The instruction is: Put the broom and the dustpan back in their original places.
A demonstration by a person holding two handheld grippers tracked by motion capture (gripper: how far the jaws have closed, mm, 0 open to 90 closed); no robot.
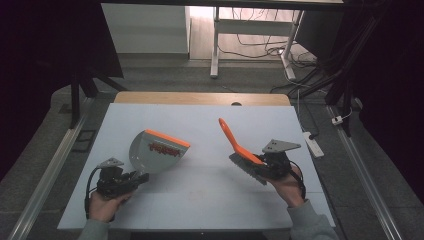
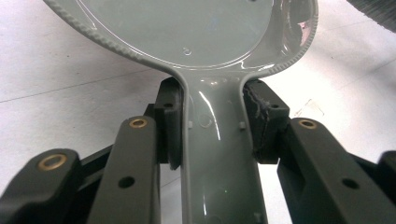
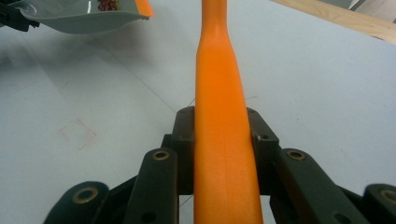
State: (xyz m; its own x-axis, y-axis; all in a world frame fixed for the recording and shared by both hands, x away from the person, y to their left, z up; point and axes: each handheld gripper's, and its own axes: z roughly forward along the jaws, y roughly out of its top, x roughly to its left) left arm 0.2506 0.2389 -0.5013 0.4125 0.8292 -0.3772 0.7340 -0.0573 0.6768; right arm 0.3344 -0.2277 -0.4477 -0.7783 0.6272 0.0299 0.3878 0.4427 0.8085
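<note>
The left gripper [image 1: 131, 181] is clamped on the handle of a grey plastic dustpan with an orange front lip [image 1: 156, 149] — in the left gripper view the black pads [image 2: 170, 122] press on both sides of that glossy grey handle [image 2: 217, 154]. The pan sits over the left half of the pale grey table mat [image 1: 200, 125], its lip pointing away from the person. The right gripper [image 1: 263, 161] grips the orange plastic handle of a hand brush with dark bristles [image 1: 239, 146] — the handle slants up and away over the mat's right half, well apart from the dustpan.
</note>
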